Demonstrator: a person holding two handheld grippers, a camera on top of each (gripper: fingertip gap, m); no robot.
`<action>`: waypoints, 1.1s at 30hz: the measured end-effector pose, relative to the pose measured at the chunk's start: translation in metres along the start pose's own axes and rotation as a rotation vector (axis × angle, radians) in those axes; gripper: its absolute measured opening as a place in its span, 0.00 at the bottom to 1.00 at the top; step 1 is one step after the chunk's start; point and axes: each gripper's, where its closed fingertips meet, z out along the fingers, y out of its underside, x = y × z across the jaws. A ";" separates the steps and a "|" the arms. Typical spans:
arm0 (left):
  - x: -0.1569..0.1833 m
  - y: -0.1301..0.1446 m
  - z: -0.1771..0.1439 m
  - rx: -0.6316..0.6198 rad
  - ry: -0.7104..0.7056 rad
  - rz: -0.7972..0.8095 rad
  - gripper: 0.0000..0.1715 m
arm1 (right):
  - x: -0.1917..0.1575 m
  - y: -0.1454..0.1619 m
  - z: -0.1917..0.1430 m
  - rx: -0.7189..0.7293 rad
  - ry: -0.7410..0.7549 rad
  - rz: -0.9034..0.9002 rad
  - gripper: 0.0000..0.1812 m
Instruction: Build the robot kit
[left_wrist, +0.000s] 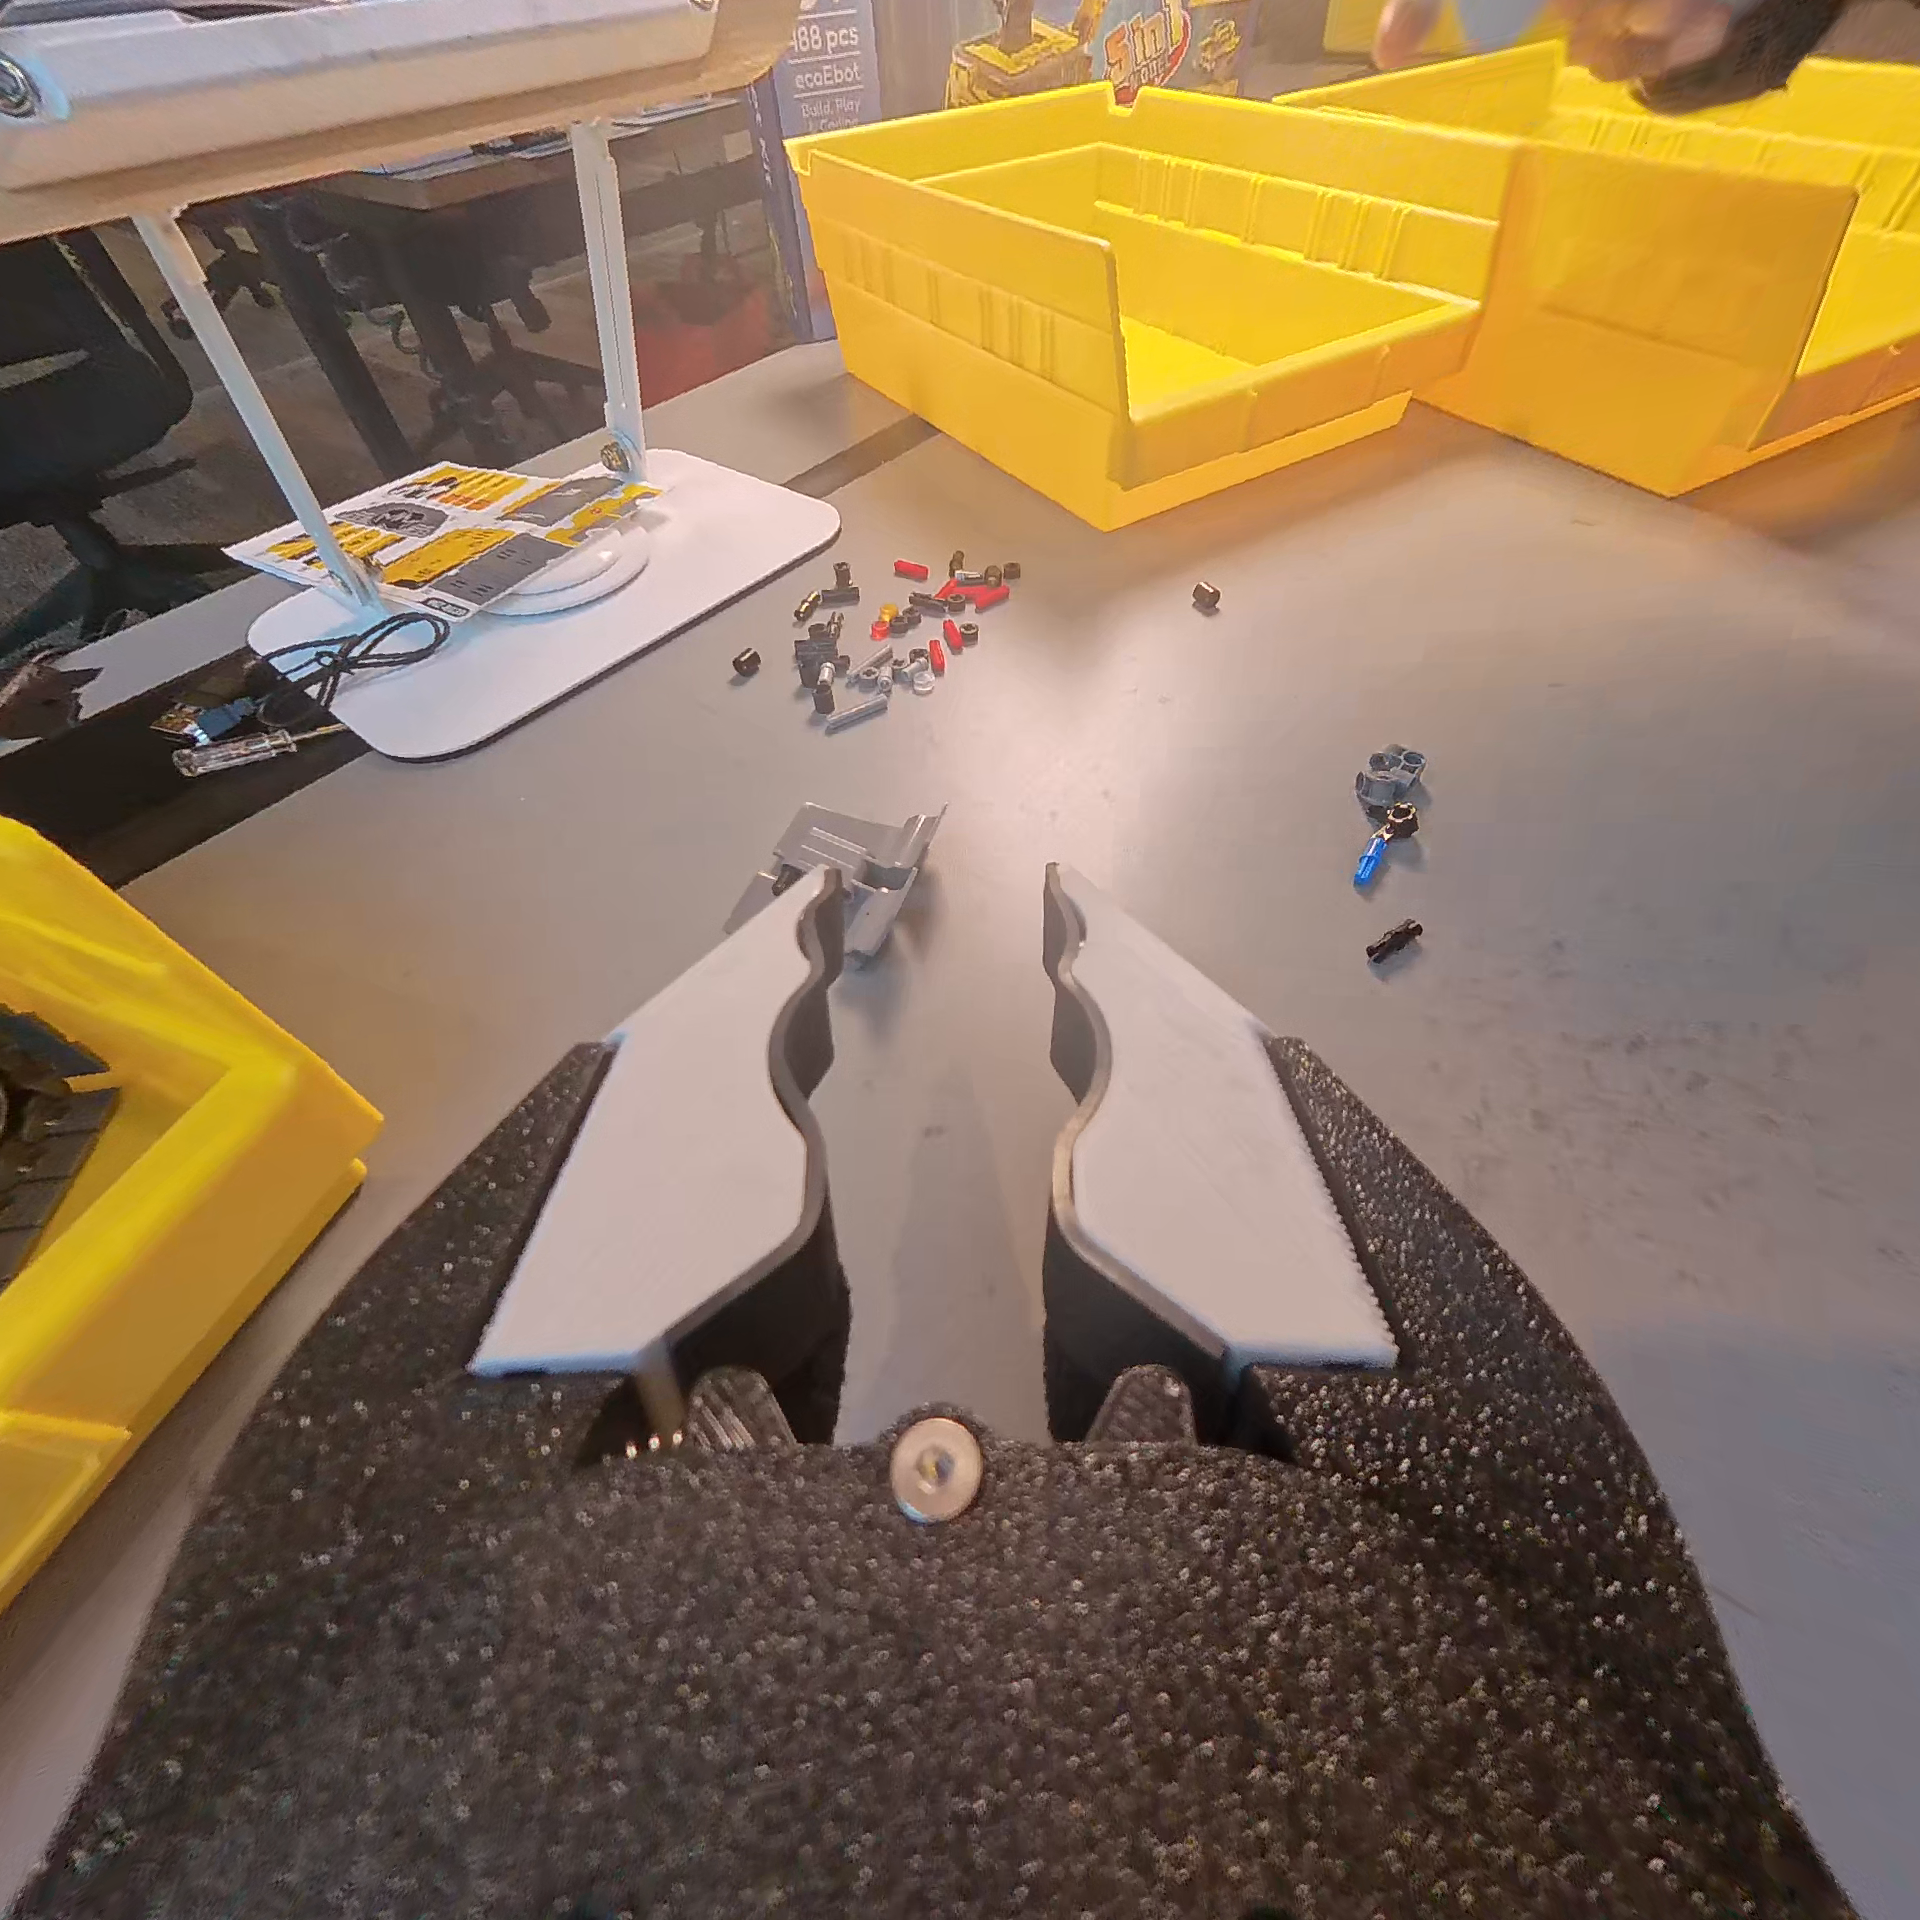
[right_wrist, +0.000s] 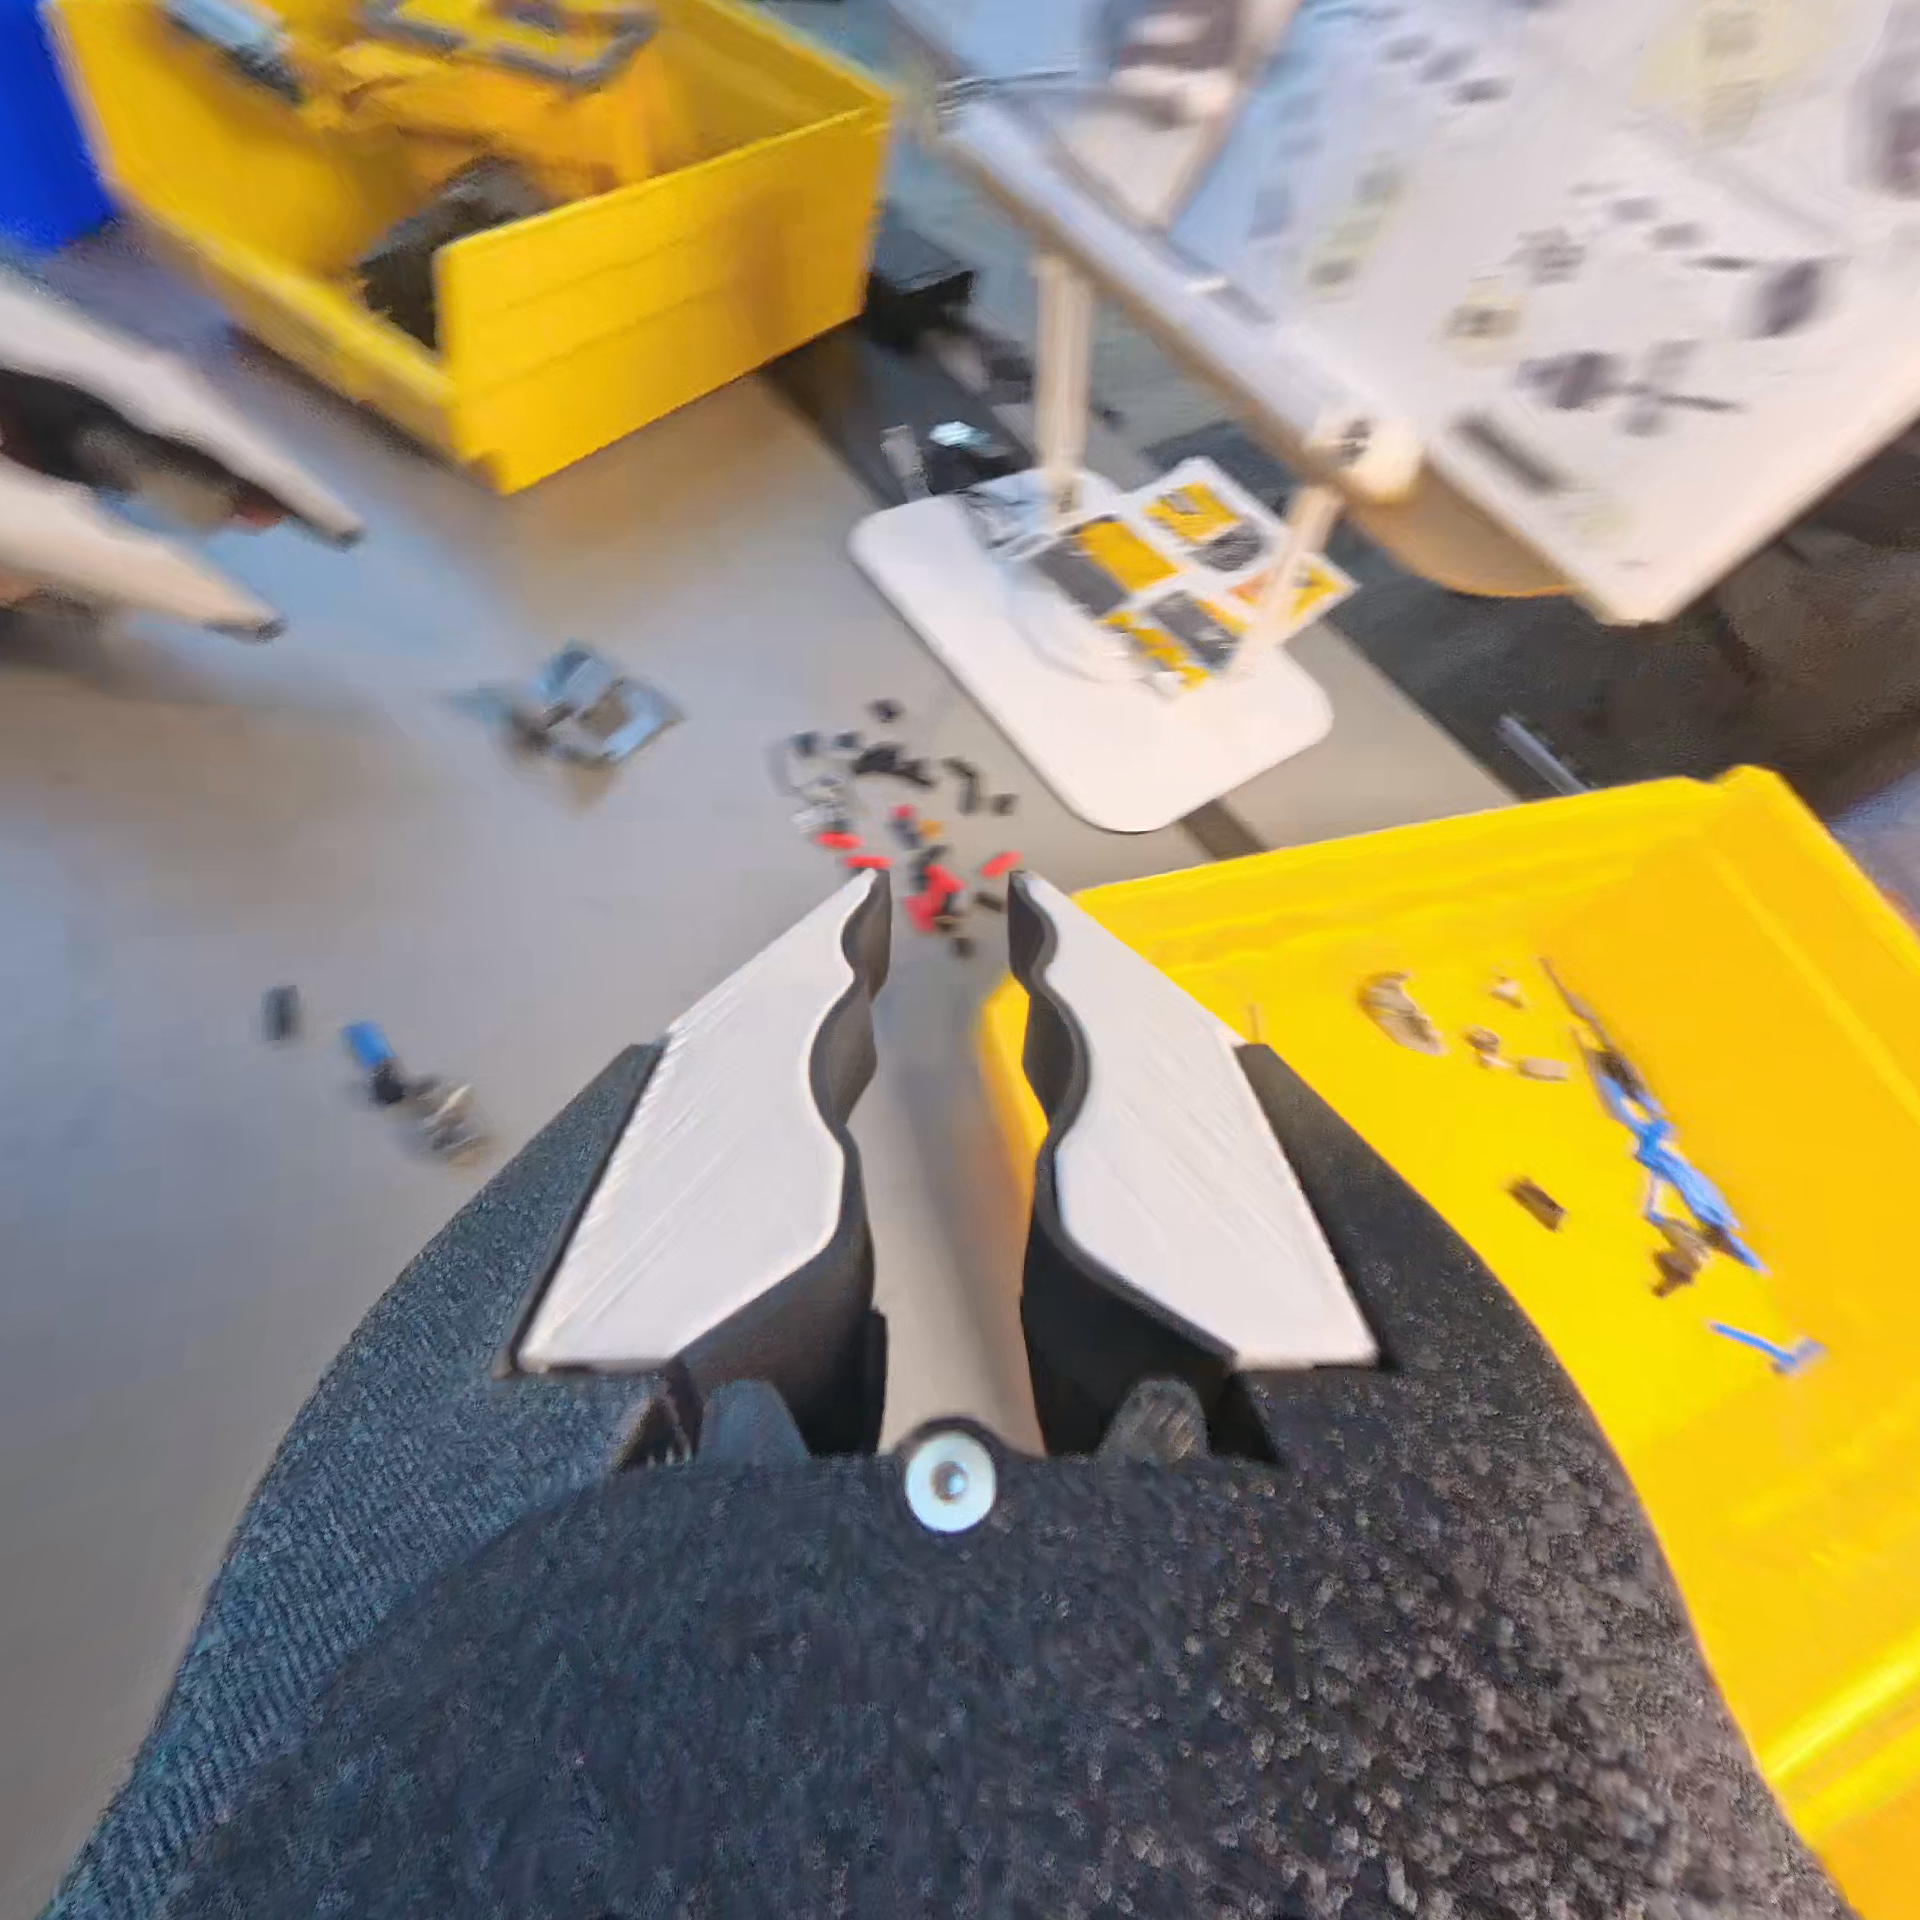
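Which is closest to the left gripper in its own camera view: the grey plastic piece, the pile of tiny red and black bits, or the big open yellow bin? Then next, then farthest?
From the left gripper:
1. Grey plastic piece, at its left fingertip.
2. Pile of tiny red and black bits, ahead on the table.
3. Big open yellow bin, beyond, ahead and right.

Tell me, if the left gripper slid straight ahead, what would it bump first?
Probably the grey plastic piece. It lies on the table right at the left gripper, by its left finger, slightly off centre. The pile of small parts is farther on.
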 end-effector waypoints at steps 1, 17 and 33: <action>0.000 0.000 0.000 -0.001 0.001 0.002 0.22 | 0.033 -0.005 -0.002 -0.003 0.069 0.054 0.12; 0.002 -0.001 -0.001 0.010 0.024 -0.009 0.22 | 0.218 0.171 0.069 -0.716 0.330 0.605 0.18; 0.001 -0.002 -0.002 0.016 0.013 -0.007 0.22 | 0.203 0.111 0.067 -0.495 0.263 0.441 0.13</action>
